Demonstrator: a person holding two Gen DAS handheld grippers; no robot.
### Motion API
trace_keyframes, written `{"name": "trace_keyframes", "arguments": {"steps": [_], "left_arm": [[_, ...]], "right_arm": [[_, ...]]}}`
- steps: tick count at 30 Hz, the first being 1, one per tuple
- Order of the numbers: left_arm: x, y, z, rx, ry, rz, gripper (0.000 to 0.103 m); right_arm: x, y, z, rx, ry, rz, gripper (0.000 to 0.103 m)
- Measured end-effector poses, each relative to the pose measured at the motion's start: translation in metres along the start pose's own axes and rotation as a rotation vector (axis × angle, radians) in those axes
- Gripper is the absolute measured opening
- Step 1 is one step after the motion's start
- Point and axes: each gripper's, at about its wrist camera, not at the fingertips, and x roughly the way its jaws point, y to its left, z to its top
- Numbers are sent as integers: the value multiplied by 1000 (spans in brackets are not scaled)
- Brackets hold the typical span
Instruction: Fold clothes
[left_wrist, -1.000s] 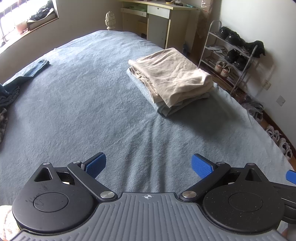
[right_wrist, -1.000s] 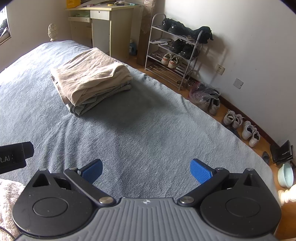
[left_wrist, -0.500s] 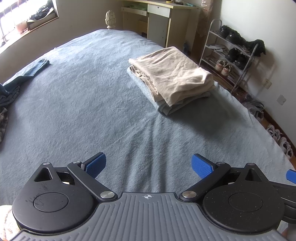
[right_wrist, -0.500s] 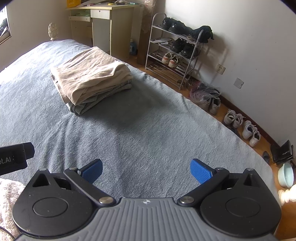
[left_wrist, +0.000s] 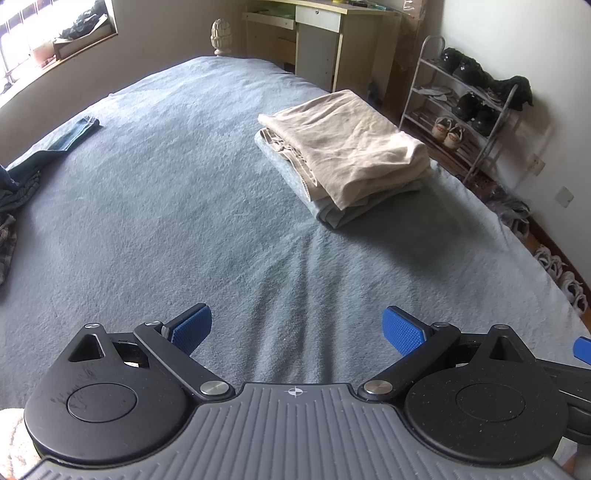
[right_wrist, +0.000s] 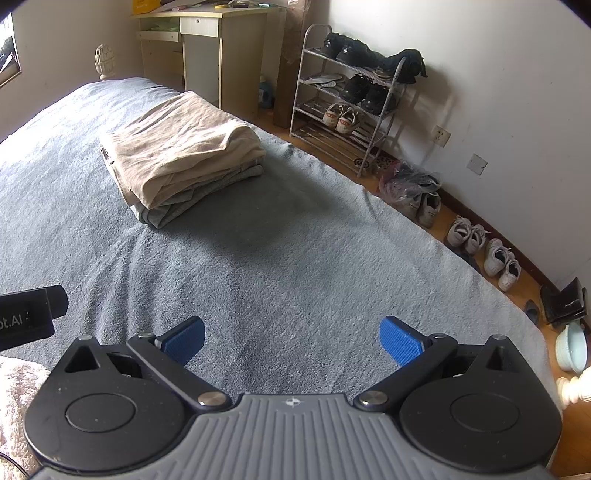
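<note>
1. Grey-blue bed (left_wrist: 177, 206) fills both views; left tool (left_wrist: 297, 326) and right tool (right_wrist: 291, 338) hover above it, spread and empty.
2. Folded stack (left_wrist: 347, 155) sits toward the far side — likely parked clear of the working area.
3. Unfolded clothes (left_wrist: 22, 177) wait at the left edge — probably next.

L view: dark clothes (left_wrist: 14, 192) cut by left edge, garment type unclear. Grey garment (left_wrist: 354, 212) mostly hidden under beige one (left_wrist: 354, 151). R view: black device (right_wrist: 27, 317) cut off left, lettering partial.
</note>
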Motion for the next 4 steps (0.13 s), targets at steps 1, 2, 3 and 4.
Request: {"name": "trace_keyframes", "arguments": {"steps": [1,2,3,4], "left_arm": [[0,0,0,0,1,0,100],[0,0,0,0,1,1,100],[0,0,0,0,2,1,100],[1,0,0,-1,1,2,100]], "right_arm": [[0,0,0,0,1,0,103],[1,0,0,1,1,-1,103],[1,0,0,2,1,-1,103],[1,0,0,2,2,0,103]]}}
